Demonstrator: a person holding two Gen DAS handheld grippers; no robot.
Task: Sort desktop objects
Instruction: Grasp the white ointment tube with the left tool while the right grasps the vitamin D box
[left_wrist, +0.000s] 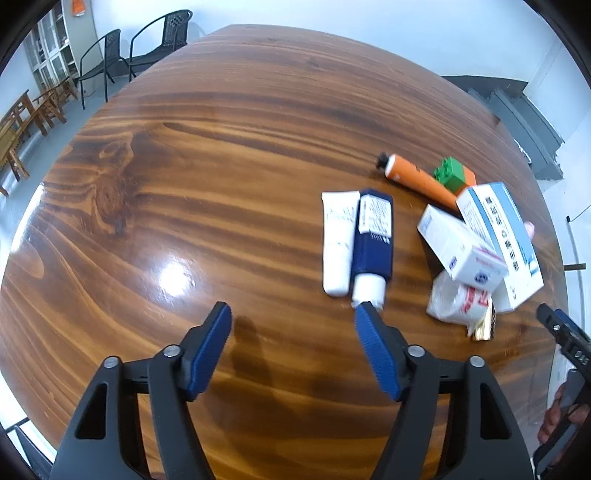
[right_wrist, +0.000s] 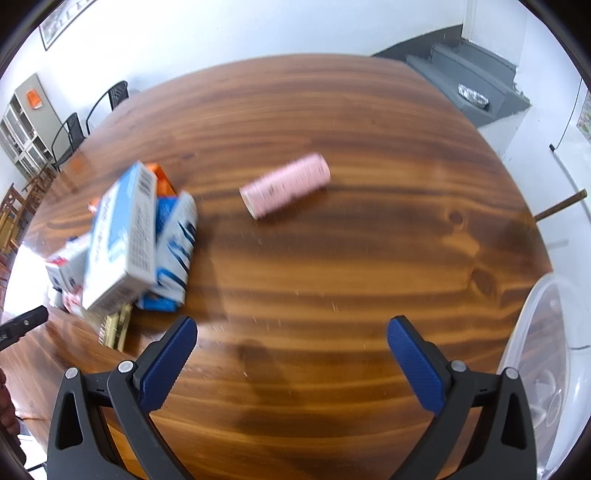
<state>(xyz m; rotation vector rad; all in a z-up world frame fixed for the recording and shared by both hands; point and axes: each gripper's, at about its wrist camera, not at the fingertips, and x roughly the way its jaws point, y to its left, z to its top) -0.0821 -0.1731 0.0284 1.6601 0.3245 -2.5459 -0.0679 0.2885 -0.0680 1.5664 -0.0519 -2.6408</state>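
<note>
In the left wrist view my left gripper (left_wrist: 293, 310) is open and empty above the wooden table (left_wrist: 221, 147). A white tube (left_wrist: 337, 242) and a navy tube with a white cap (left_wrist: 371, 245) lie side by side just beyond its right finger. Further right lie an orange tube (left_wrist: 417, 177), a green block (left_wrist: 450, 173), white and blue boxes (left_wrist: 495, 243) and a white packet (left_wrist: 458, 302). In the right wrist view my right gripper (right_wrist: 291, 326) is open and empty. A pink cylinder (right_wrist: 286, 184) lies ahead of it, and the pile of boxes (right_wrist: 125, 236) lies at the left.
A clear plastic container (right_wrist: 546, 354) stands at the table's right edge in the right wrist view. Black chairs (left_wrist: 136, 51) and wooden furniture stand beyond the table's far left. Grey steps (right_wrist: 465, 81) are at the back right. The other gripper shows at the right edge (left_wrist: 565, 332).
</note>
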